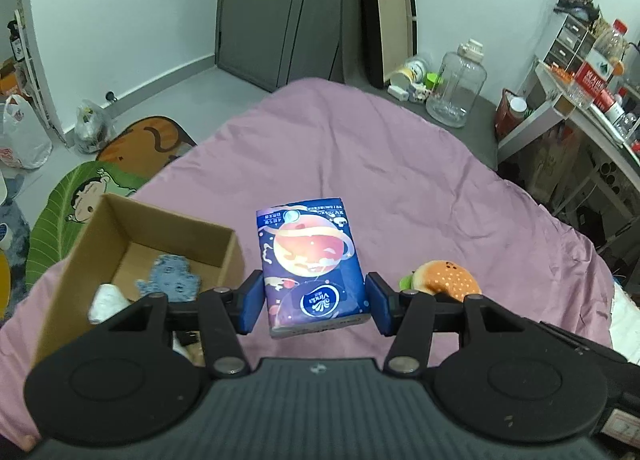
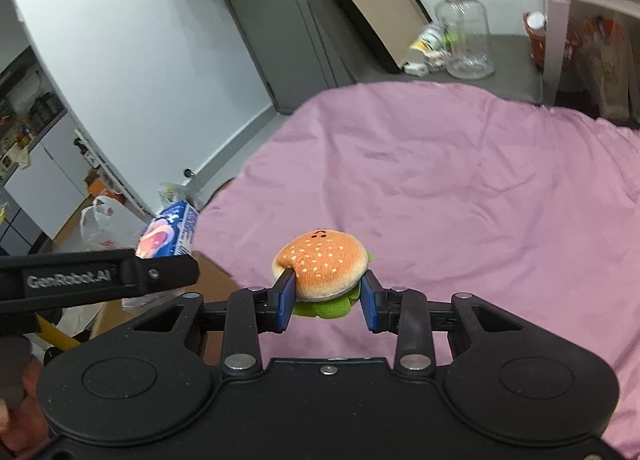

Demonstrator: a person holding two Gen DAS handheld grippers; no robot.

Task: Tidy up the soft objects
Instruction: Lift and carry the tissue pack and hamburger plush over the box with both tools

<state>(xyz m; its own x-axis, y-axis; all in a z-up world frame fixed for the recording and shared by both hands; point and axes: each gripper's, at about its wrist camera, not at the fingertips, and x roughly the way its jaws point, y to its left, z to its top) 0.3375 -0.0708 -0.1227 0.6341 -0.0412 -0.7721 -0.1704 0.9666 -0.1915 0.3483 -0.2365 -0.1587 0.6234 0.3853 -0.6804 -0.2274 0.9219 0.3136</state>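
L gripper point(image 1: 314, 302) clamps tissue pack point(image 1: 310, 260) above bed point(image 1: 400, 180) beside cardboard box point(image 1: 160, 236), R gripper point(image 2: 326, 298) pinches burger plush point(image 2: 320, 264): swing pack over box opening w/ light squeeze, release low.

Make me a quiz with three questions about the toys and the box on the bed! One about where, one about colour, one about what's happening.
1. Where is the blue fuzzy toy?
A on the floor
B inside the brown cardboard box
C on the shelf

2. What colour is the bedsheet?
A green
B white
C pink

3. The right gripper is:
A squeezing the plush orange hamburger toy
B holding nothing
C holding a bottle

Answers: B, it lies on the box floor; C, the sheet looks pink; A, its fingers press the bun's sides.
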